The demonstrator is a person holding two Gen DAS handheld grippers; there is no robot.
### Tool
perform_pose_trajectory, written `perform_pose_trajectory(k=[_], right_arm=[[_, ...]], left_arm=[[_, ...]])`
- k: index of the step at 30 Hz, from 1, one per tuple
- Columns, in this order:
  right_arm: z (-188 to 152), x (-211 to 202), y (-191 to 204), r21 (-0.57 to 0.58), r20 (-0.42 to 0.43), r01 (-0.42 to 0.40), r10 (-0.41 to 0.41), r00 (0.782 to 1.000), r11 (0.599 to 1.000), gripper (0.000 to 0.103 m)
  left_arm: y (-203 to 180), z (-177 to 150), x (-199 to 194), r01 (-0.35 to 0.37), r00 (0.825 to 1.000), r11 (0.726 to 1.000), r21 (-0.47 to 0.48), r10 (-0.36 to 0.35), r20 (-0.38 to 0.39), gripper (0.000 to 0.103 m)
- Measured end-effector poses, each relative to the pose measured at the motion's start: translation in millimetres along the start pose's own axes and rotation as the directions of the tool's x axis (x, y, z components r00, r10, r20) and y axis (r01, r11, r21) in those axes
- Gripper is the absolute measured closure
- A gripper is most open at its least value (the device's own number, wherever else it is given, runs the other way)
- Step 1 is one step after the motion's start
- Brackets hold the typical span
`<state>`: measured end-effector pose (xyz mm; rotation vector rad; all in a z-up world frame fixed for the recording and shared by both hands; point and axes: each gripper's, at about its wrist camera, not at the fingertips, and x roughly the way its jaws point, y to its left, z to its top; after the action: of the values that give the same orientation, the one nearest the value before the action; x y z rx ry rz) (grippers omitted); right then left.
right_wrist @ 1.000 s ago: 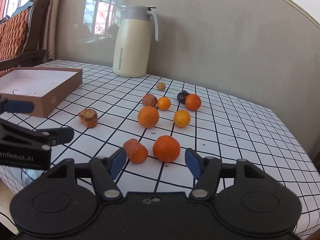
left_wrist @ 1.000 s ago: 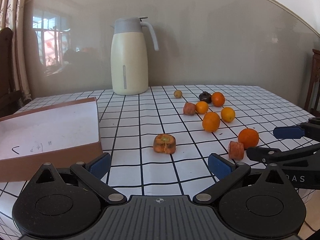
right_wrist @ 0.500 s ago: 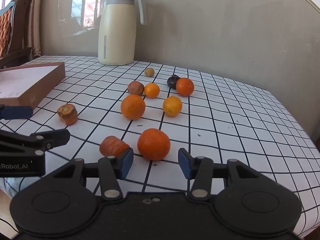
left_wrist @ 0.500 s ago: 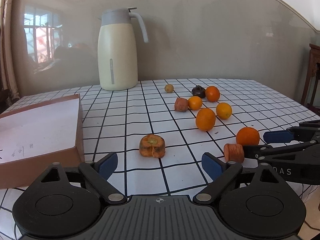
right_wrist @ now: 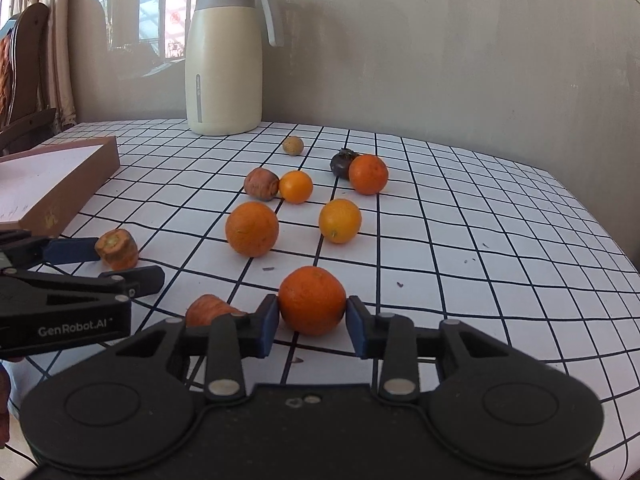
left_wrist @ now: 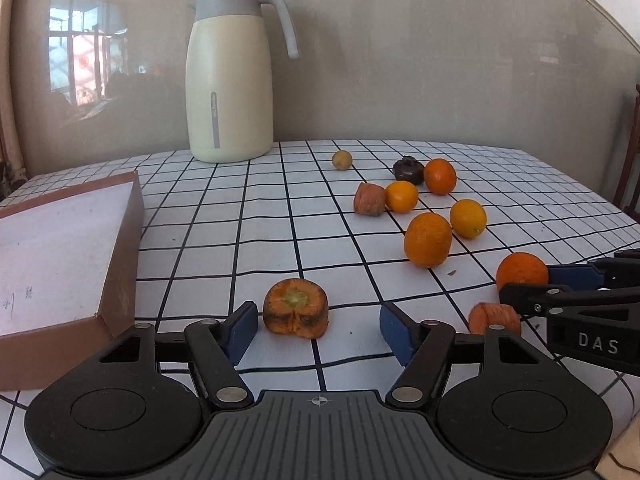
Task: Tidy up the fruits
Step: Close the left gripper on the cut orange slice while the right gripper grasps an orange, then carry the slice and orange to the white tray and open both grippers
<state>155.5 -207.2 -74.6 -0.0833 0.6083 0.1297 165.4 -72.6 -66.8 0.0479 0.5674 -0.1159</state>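
Observation:
Oranges and carrot pieces lie scattered on a checked tablecloth. My right gripper [right_wrist: 312, 322] has its blue pads against both sides of the nearest orange [right_wrist: 312, 300], which rests on the table; the same orange shows in the left wrist view [left_wrist: 522, 271]. A carrot piece [right_wrist: 212, 310] lies just left of it. My left gripper [left_wrist: 318, 328] is open, its pads either side of a carrot stump [left_wrist: 296, 308] without touching it. The stump also shows in the right wrist view [right_wrist: 117, 249].
A shallow brown box [left_wrist: 60, 256] with a white floor stands at the left. A cream thermos jug [left_wrist: 230, 76] stands at the back. Several more oranges [right_wrist: 252, 228], a carrot piece [right_wrist: 262, 183], a dark fruit [right_wrist: 343, 163] and a small brown fruit [right_wrist: 293, 145] lie mid-table.
Both grippers moved forward and down. The right jaws narrowed onto the nearest orange. The left gripper came up to the carrot stump, still open.

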Motion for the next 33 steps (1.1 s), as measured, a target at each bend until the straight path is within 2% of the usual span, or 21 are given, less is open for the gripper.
perform_pose_trajectory(k=[1, 3, 5, 11, 18, 26, 33], right_arm=[[-0.1, 0.0, -0.5, 0.000, 0.000, -0.001, 0.001, 1.000, 1.000, 0.075], [-0.4, 0.4, -1.5, 0.000, 0.001, -0.003, 0.003, 1.000, 1.000, 0.075], [-0.2, 1.5, -0.8, -0.009, 0.002, 0.006, -0.006, 1.000, 1.000, 0.074], [-0.5, 4.7, -2.5, -0.001, -0.013, -0.002, 0.002, 1.000, 1.000, 0.076], [-3.2, -3.9, -7.3, 0.006, 0.007, 0.014, -0.014, 1.000, 1.000, 0.076], [-1.1, -22.4, -7.8, 0.022, 0.060, 0.013, -0.014, 0.998, 1.000, 0.076], [6.3, -39.9, 11.3, 0.000, 0.121, -0.030, 0.029, 0.992, 1.000, 0.076]], left_arm=[[-0.5, 0.5, 0.8, -0.005, 1.000, 1.000, 0.002, 0.005, 0.001, 0.039], [-0.5, 1.3, 1.5, -0.001, 1.000, 1.000, 0.000, 0.001, 0.006, 0.058], [-1.3, 1.8, 0.8, 0.012, 1.000, 1.000, 0.003, -0.012, 0.009, 0.068], [-2.2, 0.1, -0.9, 0.022, 1.000, 1.000, 0.015, -0.022, 0.018, 0.068], [-1.5, -2.6, -8.8, 0.034, 0.999, 0.999, 0.013, -0.035, 0.031, 0.068], [5.9, -2.2, -45.4, 0.034, 0.996, 0.999, 0.020, -0.035, 0.081, 0.068], [23.3, 3.8, -80.3, 0.008, 0.992, 1.000, 0.019, -0.010, 0.127, 0.068]])
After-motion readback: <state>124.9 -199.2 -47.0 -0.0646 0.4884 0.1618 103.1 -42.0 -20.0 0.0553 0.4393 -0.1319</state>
